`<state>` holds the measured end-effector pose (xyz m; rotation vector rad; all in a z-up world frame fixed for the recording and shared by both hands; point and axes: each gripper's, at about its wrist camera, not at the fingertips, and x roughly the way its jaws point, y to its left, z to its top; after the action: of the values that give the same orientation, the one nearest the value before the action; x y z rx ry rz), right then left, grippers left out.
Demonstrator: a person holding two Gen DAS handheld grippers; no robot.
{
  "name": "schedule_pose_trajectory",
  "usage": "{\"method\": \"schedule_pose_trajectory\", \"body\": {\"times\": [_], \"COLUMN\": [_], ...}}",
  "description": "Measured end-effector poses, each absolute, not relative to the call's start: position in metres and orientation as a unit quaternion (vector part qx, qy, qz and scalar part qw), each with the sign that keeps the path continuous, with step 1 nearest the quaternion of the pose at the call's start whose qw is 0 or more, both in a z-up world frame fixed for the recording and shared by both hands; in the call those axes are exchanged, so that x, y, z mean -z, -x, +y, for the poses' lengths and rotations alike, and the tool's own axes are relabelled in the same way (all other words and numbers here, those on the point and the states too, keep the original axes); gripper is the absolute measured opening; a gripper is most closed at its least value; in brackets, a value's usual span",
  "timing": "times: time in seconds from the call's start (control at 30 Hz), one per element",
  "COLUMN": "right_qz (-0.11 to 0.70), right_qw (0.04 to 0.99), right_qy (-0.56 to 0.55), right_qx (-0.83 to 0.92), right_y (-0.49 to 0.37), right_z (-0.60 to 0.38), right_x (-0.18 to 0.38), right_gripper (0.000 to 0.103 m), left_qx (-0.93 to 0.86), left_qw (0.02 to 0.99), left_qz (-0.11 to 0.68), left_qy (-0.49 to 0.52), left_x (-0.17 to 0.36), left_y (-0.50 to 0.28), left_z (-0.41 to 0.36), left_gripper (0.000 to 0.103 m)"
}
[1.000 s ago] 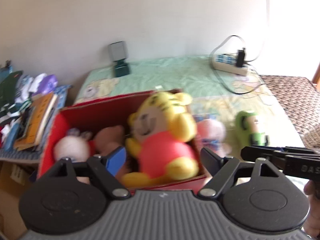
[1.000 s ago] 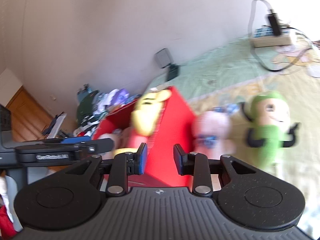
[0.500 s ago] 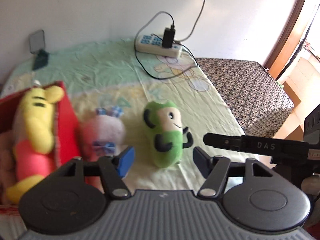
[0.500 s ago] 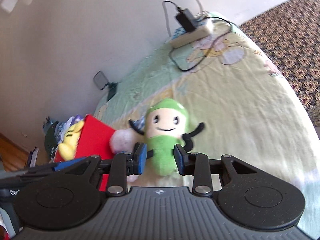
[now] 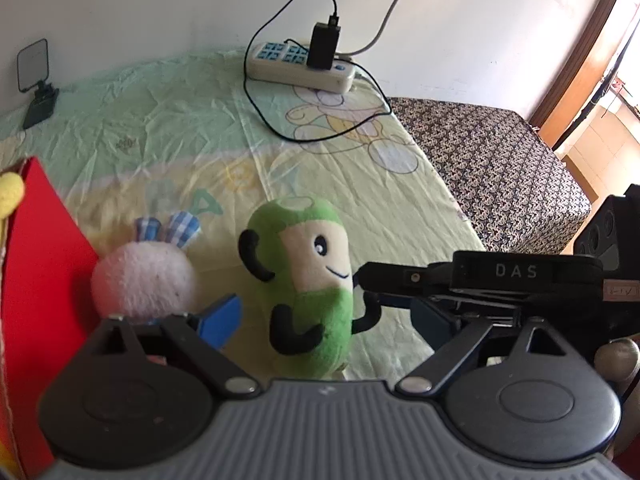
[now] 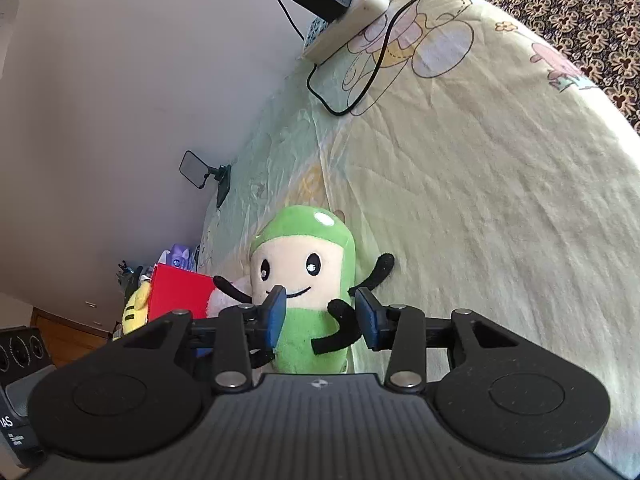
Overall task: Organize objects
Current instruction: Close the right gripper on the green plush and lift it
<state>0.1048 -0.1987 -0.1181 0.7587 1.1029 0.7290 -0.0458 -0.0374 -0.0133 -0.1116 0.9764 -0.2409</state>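
A green plush doll (image 5: 312, 280) with black arms lies on the bed sheet (image 5: 160, 148); it also shows in the right wrist view (image 6: 308, 280). A pink plush (image 5: 144, 276) with checked ears lies left of it, against the red box (image 5: 36, 264). A yellow plush (image 6: 134, 306) sits in the box (image 6: 176, 294). My left gripper (image 5: 328, 316) is open, fingers on either side of the green doll's lower body. My right gripper (image 6: 320, 316) is open with its blue pads (image 6: 276, 314) flanking the doll's belly, not pressing it. It reaches in from the right in the left wrist view (image 5: 360, 276).
A white power strip (image 5: 300, 66) with a black charger and cable lies at the back by the wall. A small mirror on a stand (image 5: 34, 80) is at the back left. A patterned mattress (image 5: 500, 160) borders the sheet on the right.
Both grippers swung right from the red box and closed in on the green doll. The right gripper's fingers have opened wider and now straddle the doll.
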Motion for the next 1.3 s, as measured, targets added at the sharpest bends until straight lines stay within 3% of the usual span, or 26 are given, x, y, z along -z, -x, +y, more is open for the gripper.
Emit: {"method": "schedule_pose_trajectory", "body": {"times": [0.17, 0.33, 0.57, 0.8, 1.3], "right_qz": [0.513, 0.52, 0.518, 0.518, 0.521], "right_qw": [0.696, 0.673, 0.664, 0.663, 0.69], "right_qy": [-0.363, -0.378, -0.371, -0.369, -0.341], "right_qx": [-0.346, -0.366, -0.392, -0.396, -0.369], "right_y": [-0.116, -0.119, -0.12, -0.113, -0.068], "right_z": [-0.191, -0.182, -0.163, -0.164, -0.197], "right_x": [0.133, 0.142, 0.142, 0.137, 0.122], "right_gripper": [0.049, 0.059, 0.059, 0.051, 0.051], "left_qx": [0.125, 0.109, 0.094, 0.089, 0.119], "left_qw": [0.863, 0.861, 0.854, 0.852, 0.839], "left_qz": [0.484, 0.492, 0.506, 0.512, 0.531], "left_qy": [0.072, 0.074, 0.073, 0.063, 0.021], "left_x": [0.028, 0.036, 0.046, 0.046, 0.043], "left_y": [0.034, 0.026, 0.019, 0.021, 0.06], "left_z": [-0.034, -0.026, -0.019, -0.022, -0.057], "left_gripper": [0.081, 0.08, 0.08, 0.079, 0.077]}}
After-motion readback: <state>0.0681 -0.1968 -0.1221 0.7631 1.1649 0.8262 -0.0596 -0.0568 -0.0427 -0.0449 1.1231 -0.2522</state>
